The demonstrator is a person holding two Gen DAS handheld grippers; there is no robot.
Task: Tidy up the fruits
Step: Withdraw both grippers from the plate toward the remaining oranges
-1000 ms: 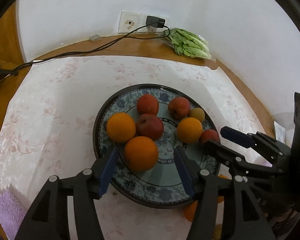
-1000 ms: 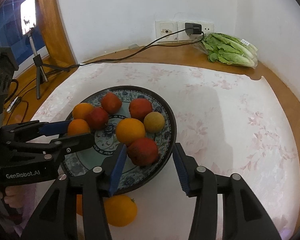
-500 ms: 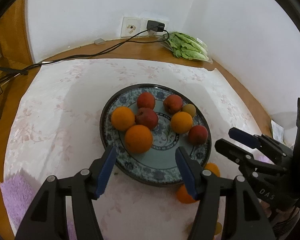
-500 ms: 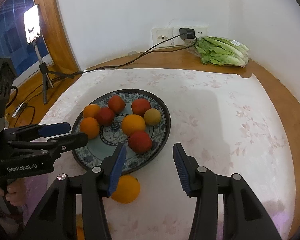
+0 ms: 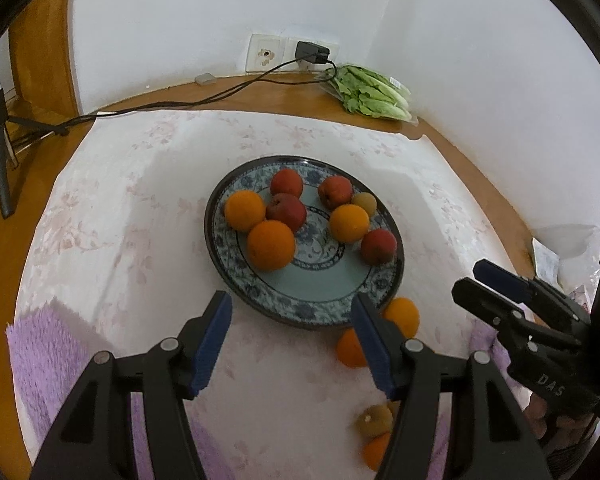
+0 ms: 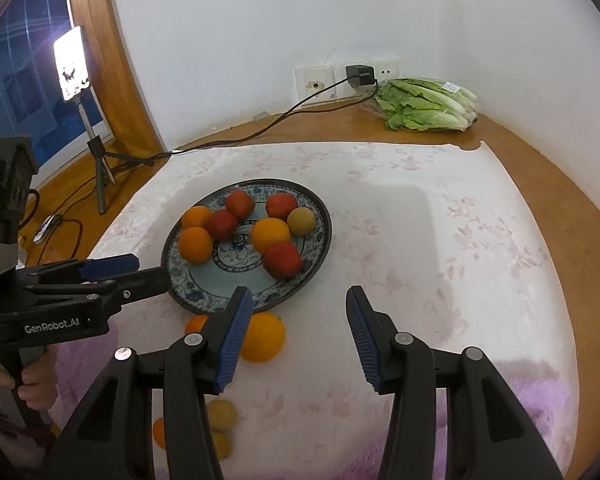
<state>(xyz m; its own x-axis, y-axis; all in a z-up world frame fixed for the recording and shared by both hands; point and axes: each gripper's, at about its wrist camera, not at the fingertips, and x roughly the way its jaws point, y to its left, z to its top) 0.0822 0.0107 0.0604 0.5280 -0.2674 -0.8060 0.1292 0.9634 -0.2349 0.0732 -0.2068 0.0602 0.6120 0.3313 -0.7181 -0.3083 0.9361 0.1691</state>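
Note:
A blue patterned plate holds several oranges and red fruits and one yellow-brown fruit. Loose oranges lie on the cloth just in front of the plate, with smaller fruits nearer me. My left gripper is open and empty, above the cloth before the plate. My right gripper is open and empty, to the right of the loose orange. Each gripper also shows in the other's view: the right one and the left one.
A floral white cloth covers the wooden table. A bag of lettuce lies at the back corner near a wall socket with a charger and cable. A purple towel lies at the near edge. A tripod with a light stands left.
Both grippers have pulled back and up from the plate, so it looks smaller. More loose fruit in front of the plate has come into view. Both stay open.

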